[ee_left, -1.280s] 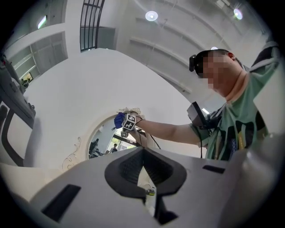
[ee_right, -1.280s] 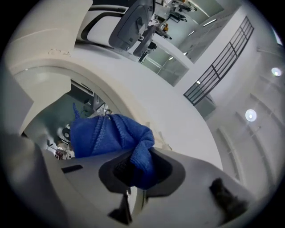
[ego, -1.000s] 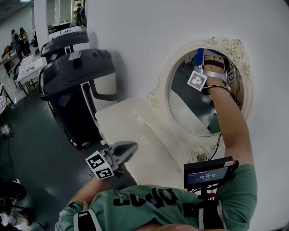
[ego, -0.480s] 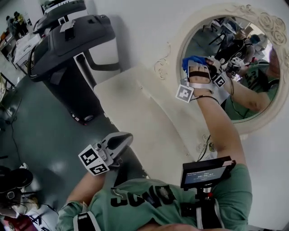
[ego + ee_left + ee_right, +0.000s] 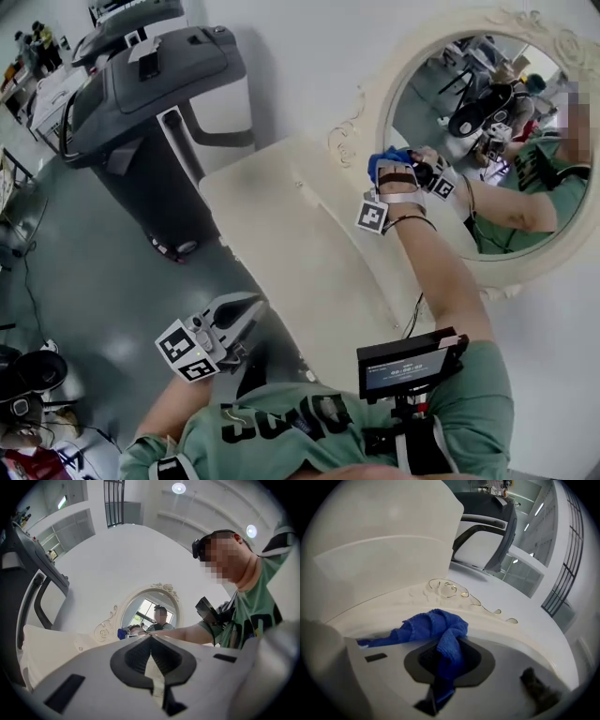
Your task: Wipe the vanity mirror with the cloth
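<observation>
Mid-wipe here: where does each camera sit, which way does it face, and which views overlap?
Head view: on the person's head, steeply down at vanity top and mirror; shows both forearms, shirt, left gripper, right gripper.
Left gripper view: on the low left gripper, looking up along shut, empty jaws at the mirror; shows torso, right arm.
Right gripper view: on the right gripper, facing the mirror's scrolled frame, jaws shut on the blue cloth; no body.
Shared: all three show the cloth and frame.
</observation>
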Action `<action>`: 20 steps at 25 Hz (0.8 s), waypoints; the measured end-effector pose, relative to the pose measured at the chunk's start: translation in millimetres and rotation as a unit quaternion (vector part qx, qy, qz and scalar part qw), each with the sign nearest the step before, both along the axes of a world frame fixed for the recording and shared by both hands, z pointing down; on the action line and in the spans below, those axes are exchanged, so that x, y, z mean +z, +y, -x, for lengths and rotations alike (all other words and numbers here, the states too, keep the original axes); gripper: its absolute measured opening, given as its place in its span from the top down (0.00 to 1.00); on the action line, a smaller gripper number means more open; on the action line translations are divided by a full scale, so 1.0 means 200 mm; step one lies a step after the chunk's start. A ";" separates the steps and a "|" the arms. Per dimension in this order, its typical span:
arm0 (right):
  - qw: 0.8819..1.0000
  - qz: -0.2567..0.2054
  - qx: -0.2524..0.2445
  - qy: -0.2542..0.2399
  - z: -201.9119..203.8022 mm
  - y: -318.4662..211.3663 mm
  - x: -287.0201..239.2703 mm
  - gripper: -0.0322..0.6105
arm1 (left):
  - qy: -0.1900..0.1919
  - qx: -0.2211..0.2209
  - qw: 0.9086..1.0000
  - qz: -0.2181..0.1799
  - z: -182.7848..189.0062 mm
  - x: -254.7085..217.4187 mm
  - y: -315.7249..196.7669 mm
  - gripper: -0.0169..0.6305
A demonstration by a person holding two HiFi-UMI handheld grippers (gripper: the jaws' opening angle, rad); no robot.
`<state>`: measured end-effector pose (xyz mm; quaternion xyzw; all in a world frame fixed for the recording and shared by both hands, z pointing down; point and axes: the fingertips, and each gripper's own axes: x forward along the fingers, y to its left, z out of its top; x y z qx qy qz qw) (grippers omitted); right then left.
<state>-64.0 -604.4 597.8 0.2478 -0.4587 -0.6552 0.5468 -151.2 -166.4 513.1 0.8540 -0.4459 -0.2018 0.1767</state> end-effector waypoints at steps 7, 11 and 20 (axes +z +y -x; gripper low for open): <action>0.997 -0.001 -0.060 -0.053 0.00 0.21 -0.60 0.88 | -0.011 -0.013 0.999 -0.048 -0.02 -0.22 0.12 0.96; 0.995 -0.064 -0.031 -0.065 -0.14 0.25 -1.27 0.88 | -0.008 -0.012 0.997 -0.082 -0.07 -0.36 0.16 0.96; 0.969 -0.231 -0.020 -0.090 -0.28 0.25 -2.26 0.88 | -0.011 -0.021 0.992 -0.126 -0.08 -0.53 0.22 0.96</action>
